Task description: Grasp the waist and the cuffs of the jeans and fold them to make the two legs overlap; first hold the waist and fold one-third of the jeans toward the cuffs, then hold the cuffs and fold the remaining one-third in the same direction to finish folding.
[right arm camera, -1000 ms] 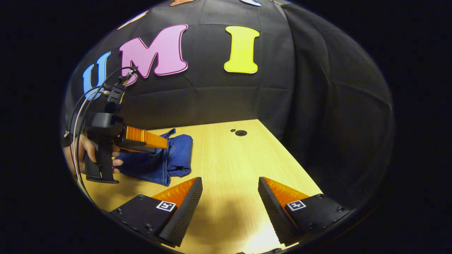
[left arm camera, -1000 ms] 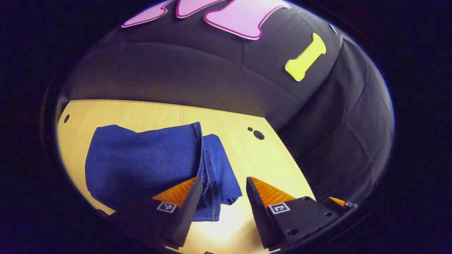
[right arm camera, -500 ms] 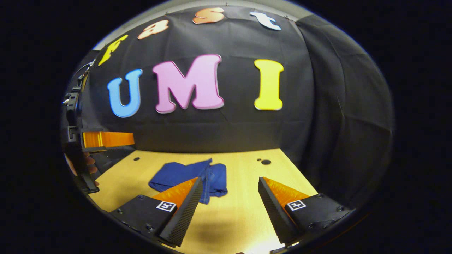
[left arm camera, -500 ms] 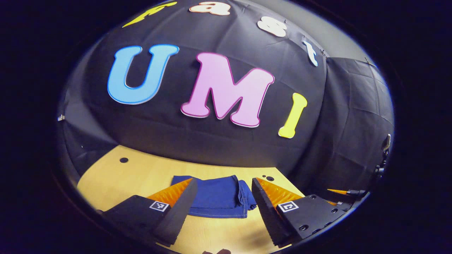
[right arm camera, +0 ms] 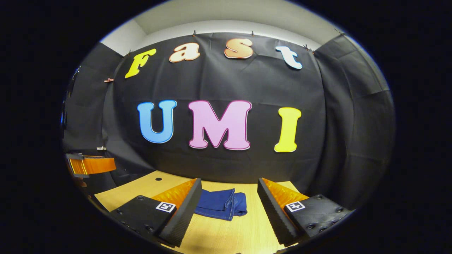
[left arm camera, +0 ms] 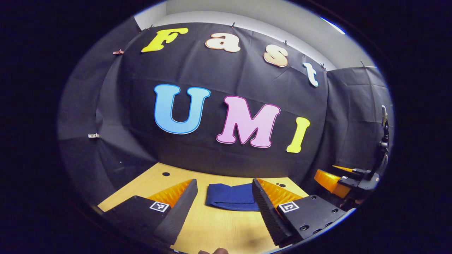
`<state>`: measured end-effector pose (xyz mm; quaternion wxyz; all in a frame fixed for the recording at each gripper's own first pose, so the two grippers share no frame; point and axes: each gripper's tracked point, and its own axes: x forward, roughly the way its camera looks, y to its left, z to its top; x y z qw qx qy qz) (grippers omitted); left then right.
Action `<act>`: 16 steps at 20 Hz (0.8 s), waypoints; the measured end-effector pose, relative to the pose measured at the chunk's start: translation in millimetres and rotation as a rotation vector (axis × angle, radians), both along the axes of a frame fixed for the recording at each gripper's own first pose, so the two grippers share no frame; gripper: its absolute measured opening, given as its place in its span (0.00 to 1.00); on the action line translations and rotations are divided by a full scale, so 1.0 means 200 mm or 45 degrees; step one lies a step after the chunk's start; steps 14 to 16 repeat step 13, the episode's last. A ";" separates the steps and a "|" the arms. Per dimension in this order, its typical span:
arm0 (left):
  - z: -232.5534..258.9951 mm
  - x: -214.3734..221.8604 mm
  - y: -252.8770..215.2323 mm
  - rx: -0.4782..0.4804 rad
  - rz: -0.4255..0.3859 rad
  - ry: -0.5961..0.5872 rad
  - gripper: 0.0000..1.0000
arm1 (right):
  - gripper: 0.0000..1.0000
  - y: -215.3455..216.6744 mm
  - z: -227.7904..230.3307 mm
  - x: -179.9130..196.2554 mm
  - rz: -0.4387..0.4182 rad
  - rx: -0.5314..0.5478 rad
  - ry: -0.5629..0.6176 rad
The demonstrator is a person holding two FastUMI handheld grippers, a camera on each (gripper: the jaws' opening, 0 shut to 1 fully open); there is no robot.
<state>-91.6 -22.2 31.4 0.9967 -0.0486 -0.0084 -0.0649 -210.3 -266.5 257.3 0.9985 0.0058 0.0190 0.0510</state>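
Jeans (left arm camera: 231,197) lie folded into a compact, flat blue denim bundle on the pale wood-grain table (left arm camera: 215,231), and in the left gripper view they sit straight ahead of the left gripper (left arm camera: 223,208), well apart from it and framed in the gap between its two fingers; the bundle's long side runs across that gap. The left gripper is spread wide and holds nothing, its ridged wedge-shaped fingers (left arm camera: 178,208) hanging clear above the tabletop. At the right edge of the same view the other gripper (left arm camera: 340,178) is seen farther off, also away from the cloth. In the right gripper view the jeans (right arm camera: 220,204) again lie ahead and between the fingers, nearer the left one, with a stitched seam and layered edges showing on the bundle's right end. The right gripper (right arm camera: 229,208) is likewise wide apart and empty, raised off the table. Neither tool is clearly nearer the bundle. Judging by the stacked layers and small footprint, the folding looks complete and no further grasp seems needed.
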 end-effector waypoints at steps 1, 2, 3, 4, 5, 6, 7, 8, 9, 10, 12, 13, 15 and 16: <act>0.02 -0.05 0.02 -0.008 0.014 -0.011 0.96 | 0.97 0.03 0.01 -0.03 0.012 0.007 -0.009; 0.03 -0.09 0.04 -0.024 0.029 -0.018 0.96 | 0.96 0.04 0.02 -0.05 0.025 0.001 -0.012; 0.05 -0.11 0.03 -0.039 0.039 -0.022 0.96 | 0.96 0.05 0.03 -0.06 0.037 -0.009 -0.014; 0.04 -0.12 0.03 -0.042 0.048 -0.028 0.96 | 0.96 0.06 0.03 -0.06 0.055 -0.012 -0.011; 0.06 -0.13 0.03 -0.034 0.066 -0.038 0.96 | 0.96 0.08 0.03 -0.05 0.073 -0.009 -0.003; 0.07 -0.13 0.05 -0.026 0.089 -0.048 0.96 | 0.96 0.08 0.03 -0.04 0.087 -0.002 0.004; 0.08 -0.12 0.04 -0.017 0.097 -0.039 0.96 | 0.96 0.08 0.04 -0.04 0.104 0.003 0.018; 0.10 -0.13 0.01 -0.007 0.092 -0.043 0.97 | 0.96 0.09 0.05 -0.03 0.120 0.004 0.022; 0.13 -0.13 0.00 0.002 0.099 -0.061 0.97 | 0.96 0.08 0.08 -0.01 0.122 -0.003 0.003; 0.15 -0.12 0.00 0.006 0.110 -0.078 0.96 | 0.96 0.06 0.10 0.00 0.123 -0.013 -0.018; 0.14 -0.11 0.01 -0.007 0.143 -0.074 0.96 | 0.96 0.07 0.10 0.04 0.137 -0.012 -0.020; 0.13 -0.12 0.01 -0.023 0.146 -0.076 0.97 | 0.96 0.10 0.09 0.05 0.161 -0.001 -0.002; 0.13 -0.12 0.01 -0.023 0.146 -0.076 0.97 | 0.96 0.10 0.09 0.05 0.161 -0.001 -0.002; 0.13 -0.12 0.01 -0.023 0.146 -0.076 0.97 | 0.96 0.10 0.09 0.05 0.161 -0.001 -0.002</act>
